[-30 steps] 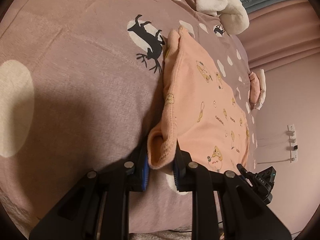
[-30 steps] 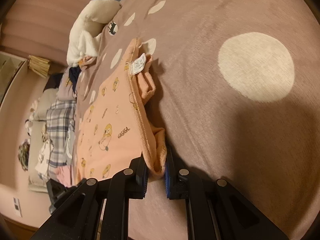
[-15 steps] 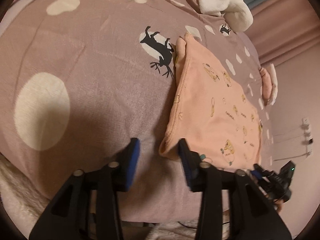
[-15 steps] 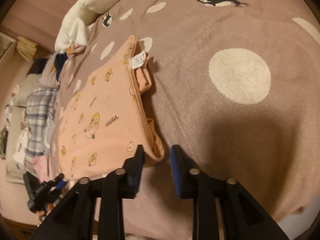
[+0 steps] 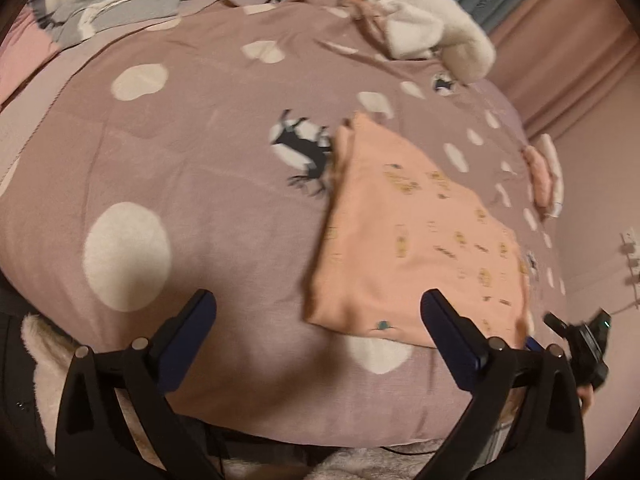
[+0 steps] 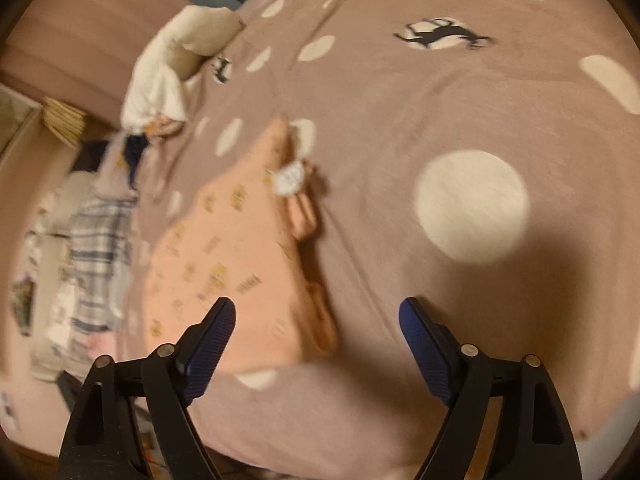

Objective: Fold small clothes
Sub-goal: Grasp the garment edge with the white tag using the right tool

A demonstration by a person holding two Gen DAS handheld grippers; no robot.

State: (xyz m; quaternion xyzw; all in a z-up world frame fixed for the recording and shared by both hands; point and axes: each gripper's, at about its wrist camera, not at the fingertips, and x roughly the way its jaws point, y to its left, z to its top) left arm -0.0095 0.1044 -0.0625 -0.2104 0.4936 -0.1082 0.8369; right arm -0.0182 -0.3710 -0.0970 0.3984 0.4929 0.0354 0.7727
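Observation:
A peach garment with small cartoon prints (image 5: pixel 416 236) lies folded flat on the mauve spotted bed cover (image 5: pixel 200 184). My left gripper (image 5: pixel 320 312) is open and empty, raised back from the garment's near left corner. In the right wrist view the garment (image 6: pixel 224 256) lies left of centre with a white label (image 6: pixel 290 178) at its far edge. My right gripper (image 6: pixel 316 320) is open and empty, above the garment's near right corner. The other gripper (image 5: pixel 580 340) shows at the left wrist view's right edge.
White fluffy clothing (image 5: pixel 432 24) lies at the far end of the bed. Plaid and grey clothes (image 5: pixel 112 4) lie at the far left. A small folded pink and white pile (image 5: pixel 546 176) sits near the right edge. A wall with sockets (image 5: pixel 628 240) stands to the right.
Both grippers let go of the garment's near corners, opened wide and pulled back and up. The garment now lies flat on the bed.

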